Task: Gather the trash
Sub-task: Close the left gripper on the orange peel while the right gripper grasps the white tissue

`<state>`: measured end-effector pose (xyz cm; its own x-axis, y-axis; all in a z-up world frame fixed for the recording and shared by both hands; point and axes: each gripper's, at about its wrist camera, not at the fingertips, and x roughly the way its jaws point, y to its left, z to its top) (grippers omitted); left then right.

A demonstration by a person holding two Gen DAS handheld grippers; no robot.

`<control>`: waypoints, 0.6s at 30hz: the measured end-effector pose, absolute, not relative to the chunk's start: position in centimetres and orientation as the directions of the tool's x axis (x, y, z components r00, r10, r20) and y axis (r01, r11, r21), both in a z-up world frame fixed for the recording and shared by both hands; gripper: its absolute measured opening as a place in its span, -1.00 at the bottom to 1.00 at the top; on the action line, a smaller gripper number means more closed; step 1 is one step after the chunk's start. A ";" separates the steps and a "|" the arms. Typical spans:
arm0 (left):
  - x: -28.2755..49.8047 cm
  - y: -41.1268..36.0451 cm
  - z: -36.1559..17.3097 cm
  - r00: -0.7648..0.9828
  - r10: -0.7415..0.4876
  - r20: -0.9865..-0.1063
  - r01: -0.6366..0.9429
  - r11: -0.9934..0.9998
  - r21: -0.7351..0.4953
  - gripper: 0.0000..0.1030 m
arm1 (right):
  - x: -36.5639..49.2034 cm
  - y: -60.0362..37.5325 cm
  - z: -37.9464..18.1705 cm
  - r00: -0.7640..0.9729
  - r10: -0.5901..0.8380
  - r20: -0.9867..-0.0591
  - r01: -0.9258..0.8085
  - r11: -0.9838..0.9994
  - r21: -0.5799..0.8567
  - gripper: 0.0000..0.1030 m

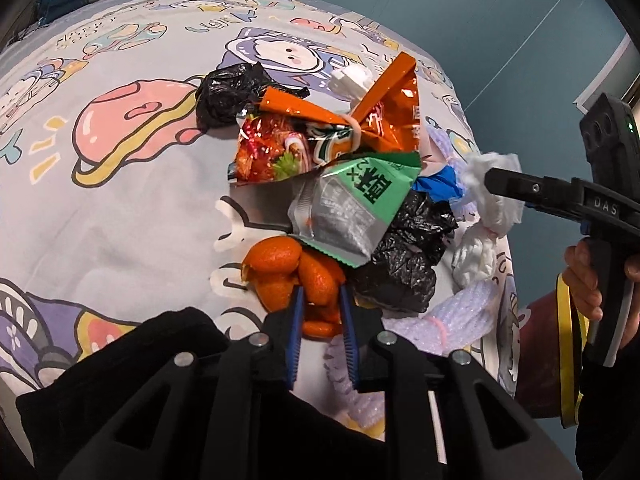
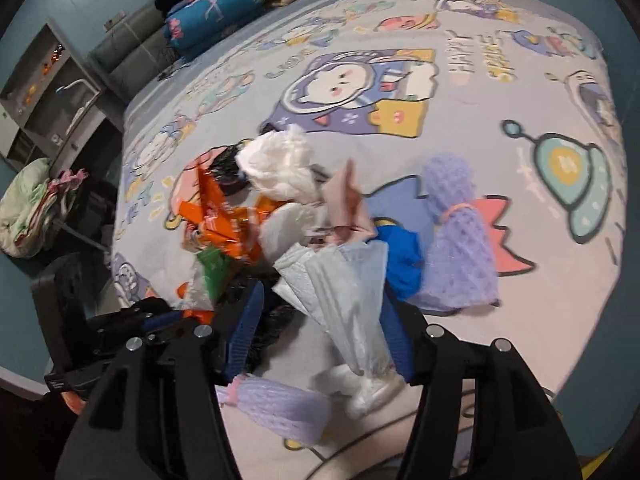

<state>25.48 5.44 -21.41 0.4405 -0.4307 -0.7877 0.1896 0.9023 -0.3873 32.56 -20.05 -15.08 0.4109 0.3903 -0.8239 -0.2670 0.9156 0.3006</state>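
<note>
Left hand-held gripper point(image 1: 320, 312): jaws nearly together, blue pads pinching a piece of orange peel point(image 1: 316, 280) at the near edge of the trash pile. More peel point(image 1: 270, 264) lies just left of it on the bed.

Right hand-held gripper point(image 2: 320, 332): jaws standing about half apart. A crumpled white face mask point(image 2: 344, 280) lies between them; the view is blurred and I cannot tell whether either pad touches it. In the left wrist view the same gripper comes in from the right, a hand point(image 1: 584, 276) on its handle, its tip against a white tissue wad point(image 1: 496, 192).

Trash pile sits on the cartoon-print bed sheet point(image 1: 120, 208): orange noodle wrapper point(image 1: 320, 136), green and silver packet point(image 1: 352, 208), two crumpled black bags point(image 1: 404, 256) point(image 1: 228, 92), blue scrap point(image 1: 436, 184), purple foam net sleeves point(image 2: 456, 240) point(image 2: 280, 408). Folded bedding point(image 2: 216, 12) lies at the head of the bed.
</note>
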 end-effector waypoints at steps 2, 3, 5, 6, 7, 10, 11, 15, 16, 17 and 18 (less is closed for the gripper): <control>25.4 5.4 -21.6 0.438 -0.436 -0.786 0.184 0.899 -0.397 -0.75 | 32.6 -20.0 -15.6 0.404 0.349 -0.846 -0.256 0.931 0.262 0.03; 25.4 5.6 -21.7 0.438 -0.439 -0.785 0.185 0.898 -0.399 -0.76 | 32.6 -20.0 -16.1 0.405 0.318 -0.857 -0.250 0.940 0.231 -0.13; 25.2 5.5 -21.7 0.442 -0.441 -0.781 0.187 0.897 -0.400 -0.79 | 32.7 -20.1 -16.8 0.408 0.294 -0.865 -0.237 0.948 0.210 -0.34; 25.2 5.4 -21.7 0.444 -0.441 -0.780 0.187 0.897 -0.401 -0.80 | 32.9 -20.2 -17.1 0.401 0.296 -0.867 -0.227 0.949 0.220 -0.43; 25.1 5.4 -21.6 0.446 -0.443 -0.777 0.189 0.896 -0.402 -0.81 | 33.0 -20.2 -17.3 0.397 0.299 -0.868 -0.225 0.948 0.224 -0.54; 24.6 5.5 -21.3 0.454 -0.443 -0.773 0.198 0.896 -0.397 -0.82 | 32.9 -20.2 -17.3 0.400 0.306 -0.864 -0.225 0.947 0.231 -0.71; 24.7 5.6 -21.2 0.454 -0.445 -0.772 0.199 0.895 -0.399 -0.82 | 32.7 -20.3 -17.1 0.409 0.309 -0.859 -0.224 0.946 0.234 -0.72; 24.3 6.3 -20.8 0.457 -0.465 -0.758 0.190 0.884 -0.428 -0.82 | 31.7 -20.8 -15.4 0.441 0.355 -0.825 -0.219 0.933 0.285 -0.78; 24.1 6.6 -20.6 0.463 -0.466 -0.754 0.190 0.883 -0.429 -0.82 | 31.5 -20.8 -14.9 0.447 0.367 -0.816 -0.220 0.929 0.297 -0.78; 24.0 6.7 -20.4 0.466 -0.466 -0.752 0.190 0.883 -0.430 -0.82 | 31.1 -21.0 -14.3 0.454 0.383 -0.804 -0.223 0.923 0.314 -0.78; 23.7 6.9 -20.2 0.470 -0.468 -0.749 0.191 0.882 -0.431 -0.82 | 30.8 -21.1 -13.6 0.462 0.398 -0.792 -0.226 0.917 0.328 -0.78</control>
